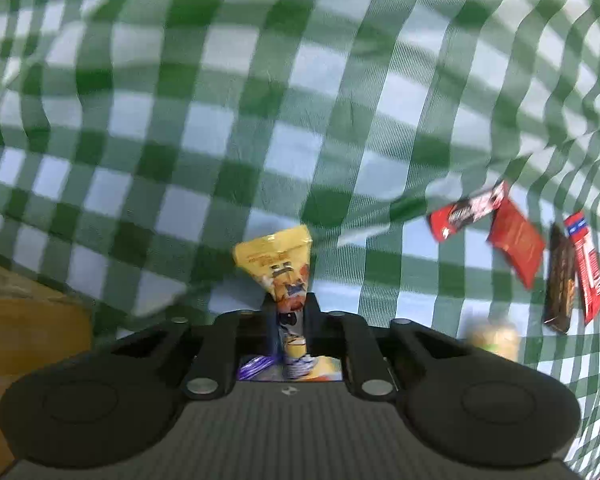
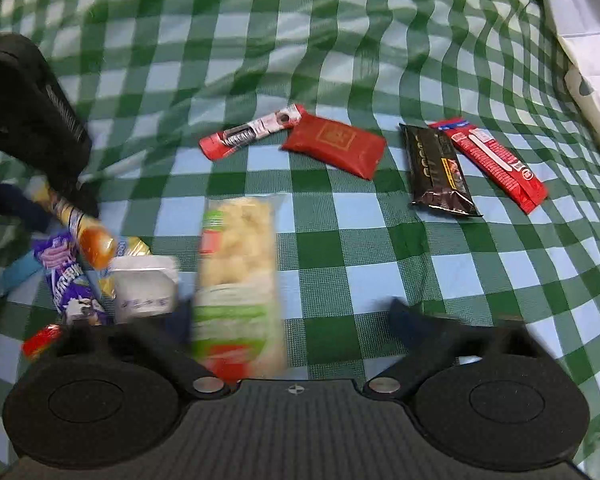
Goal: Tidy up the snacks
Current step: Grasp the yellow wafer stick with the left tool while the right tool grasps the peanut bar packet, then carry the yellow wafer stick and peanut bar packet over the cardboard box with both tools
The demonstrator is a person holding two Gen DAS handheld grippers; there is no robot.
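In the left wrist view my left gripper (image 1: 291, 312) is shut on a yellow snack packet (image 1: 278, 252) that sticks up between its fingers. A purple wrapper (image 1: 254, 365) lies just under it. In the right wrist view my right gripper (image 2: 292, 320) is open over the green checked cloth (image 2: 340, 40). A blurred clear packet of pale snacks with a green and red label (image 2: 240, 272) lies between its fingers. The left finger (image 2: 180, 320) is beside the packet; the right finger (image 2: 410, 322) stands well apart from it.
A row of snacks lies ahead: red-and-white bar (image 2: 252, 132), red packet (image 2: 336, 144), dark brown bar (image 2: 440, 172), red bar (image 2: 496, 164). A purple bar (image 2: 72, 280) and white tub (image 2: 144, 288) sit left. Cardboard box (image 1: 28, 340) at left, white bag (image 2: 580, 40) at right.
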